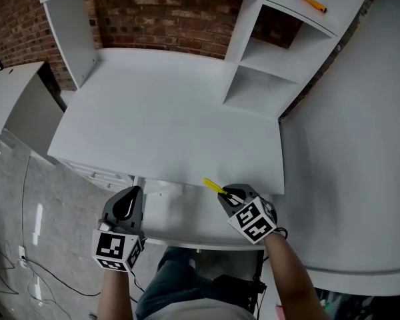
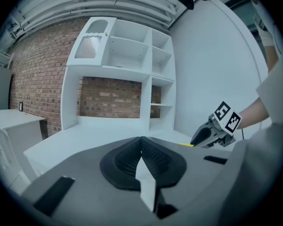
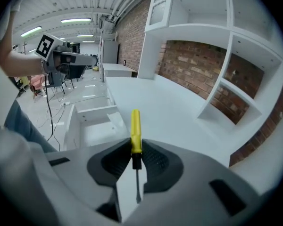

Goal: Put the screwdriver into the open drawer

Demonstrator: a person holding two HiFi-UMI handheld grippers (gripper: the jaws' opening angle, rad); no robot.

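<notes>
Desk: we take the white desk (image 1: 167, 125) as our landmark; its top is bare.
Open drawer: we see the open drawer (image 1: 177, 213) pulled out from under the desk's front edge, white inside, lying between the two grippers.
Right gripper: the right gripper (image 1: 228, 195) hangs at the desk's front edge, over the right end of the drawer, tilted downward.
Right jaws: in the right gripper view we see them pinching the screwdriver where the yellow handle meets its black collar.
Screwdriver: the screwdriver (image 3: 135, 131) is in the air, off the desk and not in the drawer. Its yellow handle sticks out ahead of the jaws toward the desk's front edge, and its thin metal shaft runs back between them.
Left gripper: the left gripper (image 1: 128, 201) is in front of the desk, just off the drawer's left end, pointing roughly level toward the desk.
Left jaws: in the left gripper view we see the pads pressed together with nothing between them.
Shelf unit: a white shelf unit (image 1: 267, 59) stands on the back and right of the desk, against a brick wall (image 1: 167, 15).
Second screwdriver: an orange-handled screwdriver (image 1: 313, 4) lies on an upper shelf at the desk's back right, well apart from both grippers.
Person: we see a bare forearm (image 1: 290, 272) behind the right gripper, in front of the desk.
</notes>
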